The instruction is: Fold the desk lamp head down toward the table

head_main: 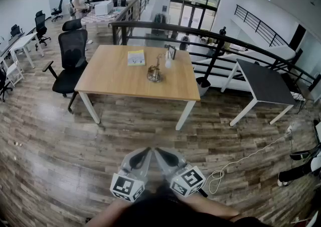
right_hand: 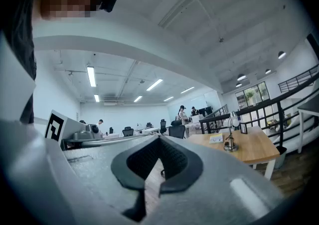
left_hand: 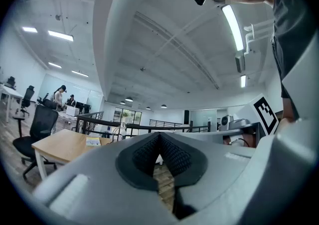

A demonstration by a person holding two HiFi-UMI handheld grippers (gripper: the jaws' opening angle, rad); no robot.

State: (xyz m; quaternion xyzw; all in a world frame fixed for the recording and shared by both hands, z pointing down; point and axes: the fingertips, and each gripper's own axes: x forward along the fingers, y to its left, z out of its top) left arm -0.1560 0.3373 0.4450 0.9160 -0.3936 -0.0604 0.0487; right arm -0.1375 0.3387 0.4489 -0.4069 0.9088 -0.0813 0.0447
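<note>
The desk lamp (head_main: 155,72) stands upright on a round base near the middle of the wooden table (head_main: 110,78), far ahead of me. It also shows small in the right gripper view, the lamp (right_hand: 230,142) standing on the table (right_hand: 249,150). Both grippers hang low in front of my body, well short of the table and over the floor. My left gripper (head_main: 145,151) and right gripper (head_main: 158,151) angle toward each other. In the gripper views, the left gripper (left_hand: 159,137) and the right gripper (right_hand: 159,142) each have their pads meeting at the tip, with nothing between them.
A yellow-green book (head_main: 136,58) lies on the table left of the lamp. A black office chair (head_main: 71,55) stands at the table's left end. A dark table (head_main: 266,85) and a black railing (head_main: 215,45) are to the right. A white cable (head_main: 235,163) trails over the wood floor.
</note>
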